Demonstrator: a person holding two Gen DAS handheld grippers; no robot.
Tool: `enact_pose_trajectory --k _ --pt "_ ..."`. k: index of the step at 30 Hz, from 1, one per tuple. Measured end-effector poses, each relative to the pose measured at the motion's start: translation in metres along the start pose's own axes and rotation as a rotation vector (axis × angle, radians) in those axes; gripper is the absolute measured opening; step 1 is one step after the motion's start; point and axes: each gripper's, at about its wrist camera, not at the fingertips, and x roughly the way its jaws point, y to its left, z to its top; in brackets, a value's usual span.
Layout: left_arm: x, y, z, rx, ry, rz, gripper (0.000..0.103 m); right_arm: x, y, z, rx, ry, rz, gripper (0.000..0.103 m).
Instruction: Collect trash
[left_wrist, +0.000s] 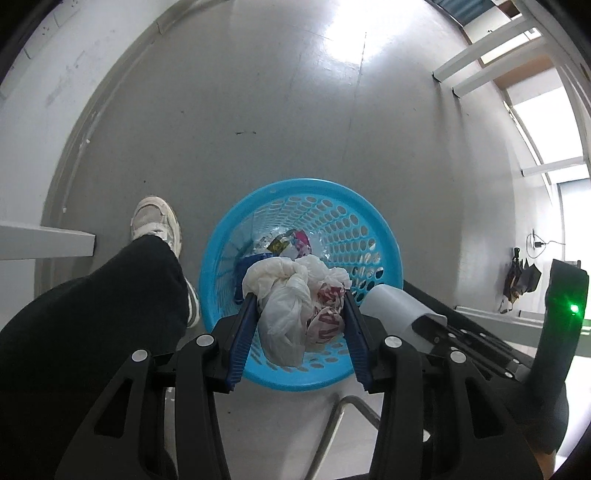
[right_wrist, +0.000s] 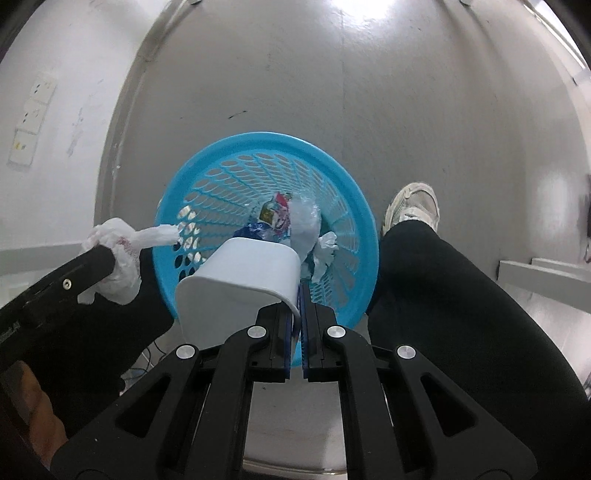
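Observation:
A blue perforated plastic basket (left_wrist: 380, 236) stands on the grey floor, with wrappers and crumpled plastic (left_wrist: 288, 242) at its bottom; it also shows in the right wrist view (right_wrist: 354, 206). My left gripper (left_wrist: 300, 295) is shut on a crumpled white plastic bag (left_wrist: 291, 310) with red print and holds it over the basket; the bag also shows in the right wrist view (right_wrist: 122, 254). My right gripper (right_wrist: 300, 286) is shut on the rim of a small white plastic bin (right_wrist: 240, 284), tilted mouth-down over the basket. The bin shows in the left wrist view (left_wrist: 391, 306) too.
The person's black-trousered leg and white sneaker (left_wrist: 157, 225) stand left of the basket, and the other sneaker (right_wrist: 413, 206) stands right of it. A white wall (right_wrist: 48, 147) with sockets is at left. White table legs (left_wrist: 491, 59) stand far right. A metal frame (left_wrist: 343, 417) is below.

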Motion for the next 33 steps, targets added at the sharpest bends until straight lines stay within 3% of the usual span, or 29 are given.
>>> enact_pose_trajectory --k 3,6,8,15,21,24,33 --pt "0.004 -0.002 0.003 -0.009 0.007 0.000 0.047 0.003 -0.005 0.004 0.021 0.003 -0.011 0.004" --pt "0.005 -0.001 0.007 -0.029 -0.003 -0.007 0.059 0.006 -0.007 0.007 0.046 0.006 -0.002 0.011" --pt "0.002 0.001 0.010 -0.047 -0.022 -0.020 0.061 0.008 -0.007 0.007 0.049 0.007 0.018 0.022" --pt "-0.003 -0.003 0.011 -0.045 -0.038 -0.039 0.063 0.003 -0.001 0.005 0.007 -0.012 -0.020 0.031" --pt "-0.007 -0.012 0.006 0.039 -0.042 0.013 0.069 -0.009 0.004 0.001 -0.028 -0.032 -0.044 0.034" --pt "-0.010 -0.015 -0.001 0.104 -0.046 0.090 0.071 -0.020 0.007 -0.004 -0.043 -0.048 -0.045 0.039" --pt "-0.039 -0.013 -0.022 0.167 -0.097 0.105 0.078 -0.054 0.023 -0.036 -0.110 -0.111 -0.045 0.049"
